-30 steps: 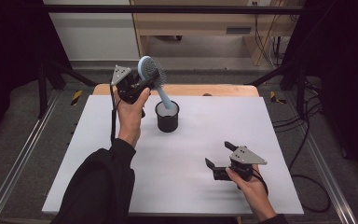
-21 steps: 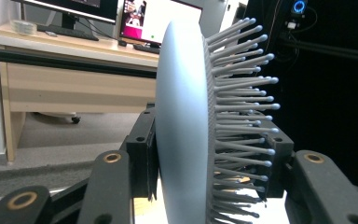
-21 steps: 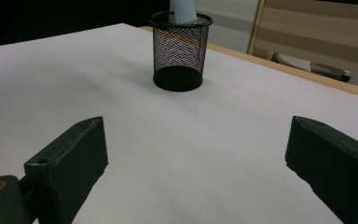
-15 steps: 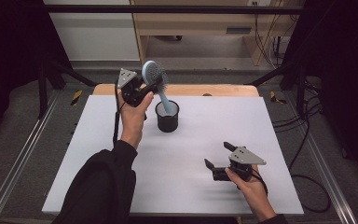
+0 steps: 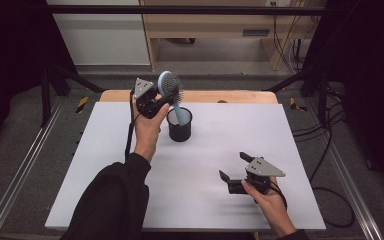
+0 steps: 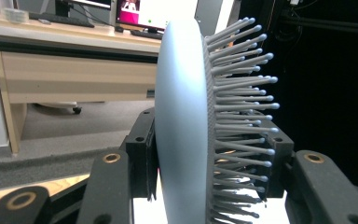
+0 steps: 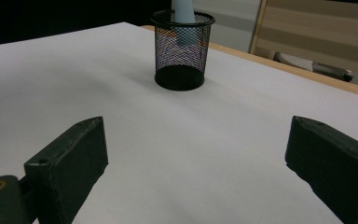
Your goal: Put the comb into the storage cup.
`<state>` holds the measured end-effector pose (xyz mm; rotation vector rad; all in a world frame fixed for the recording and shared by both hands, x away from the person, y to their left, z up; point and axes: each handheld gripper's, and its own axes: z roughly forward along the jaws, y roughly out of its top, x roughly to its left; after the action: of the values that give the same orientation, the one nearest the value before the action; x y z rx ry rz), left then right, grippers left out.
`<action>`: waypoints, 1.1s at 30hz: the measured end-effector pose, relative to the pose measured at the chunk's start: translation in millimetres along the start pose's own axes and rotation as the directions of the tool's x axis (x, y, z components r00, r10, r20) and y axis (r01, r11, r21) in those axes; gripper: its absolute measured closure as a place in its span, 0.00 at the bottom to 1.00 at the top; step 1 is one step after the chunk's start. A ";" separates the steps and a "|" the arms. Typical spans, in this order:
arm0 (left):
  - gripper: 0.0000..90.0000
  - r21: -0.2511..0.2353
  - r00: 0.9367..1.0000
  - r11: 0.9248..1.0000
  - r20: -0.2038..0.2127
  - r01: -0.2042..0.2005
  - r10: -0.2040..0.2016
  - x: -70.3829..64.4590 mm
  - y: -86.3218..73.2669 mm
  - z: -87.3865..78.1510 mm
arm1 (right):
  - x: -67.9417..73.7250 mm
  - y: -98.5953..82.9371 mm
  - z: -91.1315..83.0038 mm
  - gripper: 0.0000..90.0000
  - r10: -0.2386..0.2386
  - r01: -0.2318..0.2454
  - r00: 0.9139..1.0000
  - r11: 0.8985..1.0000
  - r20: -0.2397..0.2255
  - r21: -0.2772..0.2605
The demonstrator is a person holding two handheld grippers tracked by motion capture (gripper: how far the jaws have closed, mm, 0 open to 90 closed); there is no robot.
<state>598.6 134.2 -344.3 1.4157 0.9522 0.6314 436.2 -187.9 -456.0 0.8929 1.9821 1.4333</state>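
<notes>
From above, the left claw (image 5: 161, 101) grips the head of a pale blue hairbrush (image 5: 171, 90), whose handle dips into a black mesh cup (image 5: 180, 125) near the far edge of the tabletop (image 5: 280, 135). The left gripper view reveals the bristles (image 6: 242, 107) pressed between its jaws, closed on the head. The right claw (image 5: 235, 170) rests wide open near the tabletop's near right corner, holding nothing, well apart from the cup.

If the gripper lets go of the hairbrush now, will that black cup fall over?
It might. The mesh cup looks light and see-through, and the hairbrush leans out over its rim with the big head up high, so it seems top-heavy. The left gripper holds the head now. The cup's flat, wide bottom should help it stay put.
</notes>
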 end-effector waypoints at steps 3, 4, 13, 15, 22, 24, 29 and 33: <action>0.56 0.009 1.000 1.000 0.000 -0.001 0.001 0.3 -2.8 1.1 | 0.1 0.0 0.0 0.06 0.000 0.000 1.000 1.000 0.000 0.001; 0.56 0.011 1.000 1.000 0.001 -0.004 0.004 0.0 -3.3 1.6 | 0.1 0.0 0.0 0.06 0.000 0.000 1.000 1.000 0.000 0.001; 0.56 0.021 1.000 0.999 -0.002 -0.027 0.027 -2.9 -7.5 5.5 | 0.5 0.0 0.2 0.06 -0.002 0.002 1.000 1.000 -0.004 0.002; 0.56 0.022 1.000 1.000 -0.003 -0.021 0.021 -2.7 -9.0 6.6 | 0.4 -0.1 0.1 0.06 -0.001 0.001 1.000 1.000 -0.004 0.002; 0.56 0.033 1.000 0.999 -0.007 -0.010 0.010 0.3 -13.9 8.6 | 0.4 0.0 0.0 0.06 -0.001 0.001 1.000 1.000 -0.004 0.002; 0.56 0.035 1.000 0.999 -0.008 -0.009 0.009 0.7 -14.7 8.8 | 0.4 0.0 0.0 0.06 -0.001 0.001 1.000 1.000 -0.004 0.002; 0.56 0.039 1.000 0.999 -0.008 -0.011 0.012 0.7 -16.0 9.3 | 0.5 0.0 0.1 0.06 -0.001 0.001 1.000 1.000 -0.005 -0.001; 0.56 0.041 1.000 0.999 -0.005 -0.013 0.013 0.4 -16.6 10.1 | 0.5 0.1 0.0 0.06 -0.002 0.002 1.000 1.000 -0.005 0.001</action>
<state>604.5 127.6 -361.7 1.4585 0.9653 0.6287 436.0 -187.5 -455.9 0.8889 1.9871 1.4346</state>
